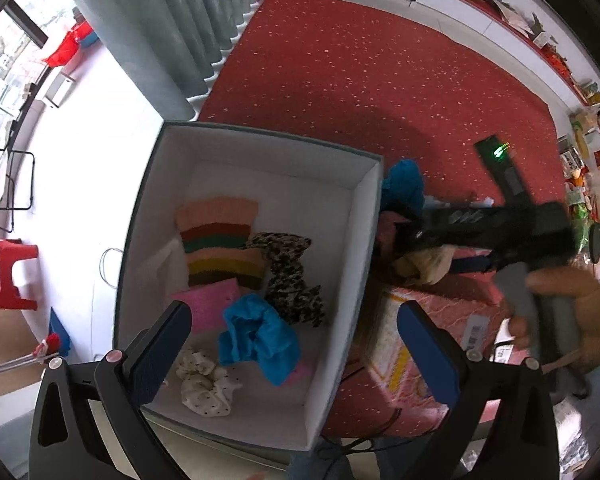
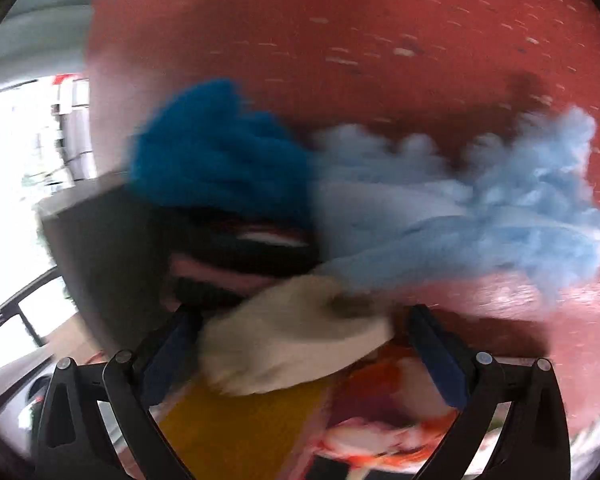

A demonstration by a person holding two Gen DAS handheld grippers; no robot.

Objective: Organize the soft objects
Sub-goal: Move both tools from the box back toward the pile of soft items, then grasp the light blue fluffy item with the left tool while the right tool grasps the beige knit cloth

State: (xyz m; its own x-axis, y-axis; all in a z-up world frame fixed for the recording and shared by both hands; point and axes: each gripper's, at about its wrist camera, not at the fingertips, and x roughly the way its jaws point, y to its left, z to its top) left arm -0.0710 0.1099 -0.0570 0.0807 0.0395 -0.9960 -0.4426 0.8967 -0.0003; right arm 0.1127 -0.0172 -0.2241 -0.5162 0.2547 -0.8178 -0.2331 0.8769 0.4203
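Observation:
An open white box (image 1: 364,224) with a dark outer wall holds a striped knit piece (image 1: 220,240), a leopard-print scrunchie (image 1: 292,276), a pink piece (image 1: 212,304), a bright blue cloth (image 1: 260,340) and a cream dotted scrunchie (image 1: 204,384). My left gripper (image 1: 296,344) is open and empty above the box's near right corner. My right gripper (image 2: 304,348) is open over a pile beside the box: a cream cloth (image 2: 296,344) lies between its fingers, with a dark blue fuzzy piece (image 2: 220,148) and a light blue fluffy piece (image 2: 460,200) beyond. The right wrist view is blurred.
The box wall (image 2: 112,256) stands left of the pile. Everything rests on a red speckled table (image 1: 360,80). A pink patterned package (image 1: 440,320) lies under the pile. Grey curtains (image 1: 160,20) and a red stool (image 1: 4,276) are at the left.

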